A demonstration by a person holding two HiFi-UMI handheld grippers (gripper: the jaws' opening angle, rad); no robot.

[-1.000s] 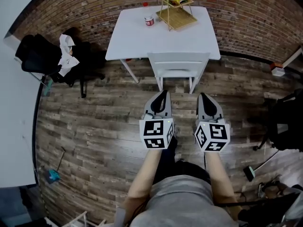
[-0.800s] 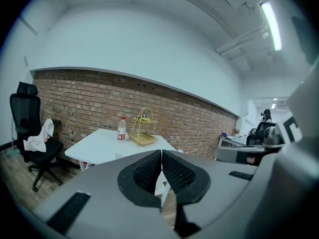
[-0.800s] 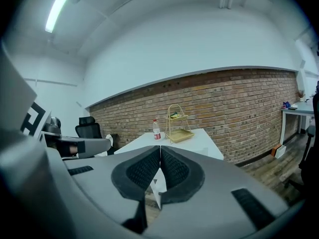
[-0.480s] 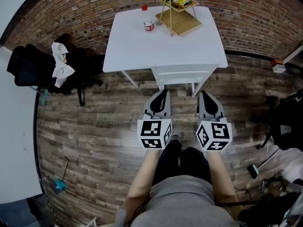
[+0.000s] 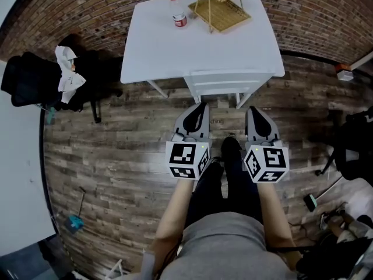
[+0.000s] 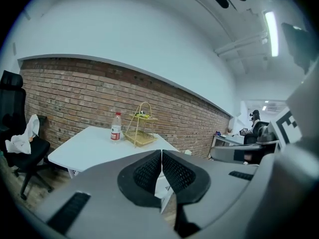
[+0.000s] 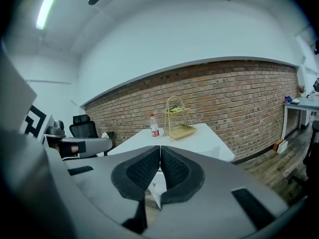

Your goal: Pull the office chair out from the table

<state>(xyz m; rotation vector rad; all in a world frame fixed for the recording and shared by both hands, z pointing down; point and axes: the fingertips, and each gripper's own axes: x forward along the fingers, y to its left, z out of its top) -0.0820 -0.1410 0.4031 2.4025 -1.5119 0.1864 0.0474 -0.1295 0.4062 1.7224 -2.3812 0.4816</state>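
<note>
A grey-shirted torso, dark trousers and two bare forearms are seen at the bottom of the head view; a two-jaw gripper is held in each hand, side by side above the plank floor (image 5: 116, 144), each with its marker cube nearest the body. The left gripper (image 5: 200, 107) is pointed ahead toward the table; in its own view the left gripper (image 6: 161, 156) is shown with its dark ribbed pads pressed together and nothing between them. The right gripper (image 5: 252, 109) is held level with it; there too the jaws of the right gripper (image 7: 160, 153) are closed flat on each other, with nothing pinched. A dark shoe (image 5: 230, 146) is seen on the floor between the two grippers.

Just beyond the jaw tips the white chair (image 5: 227, 81) is found, pushed in under the near edge of the white table (image 5: 175, 45), its back facing the person; it is touched by neither gripper. On the far part of the tabletop a bottle (image 5: 178, 13) with a red cap is stood upright, and beside it a two-tier wire rack (image 5: 221, 7). To the left of the table, apart from it, a black office chair (image 5: 35, 80) is placed with a white cloth (image 5: 67, 74) draped over it. Behind everything a brick wall (image 5: 326, 16) is seen.
</note>
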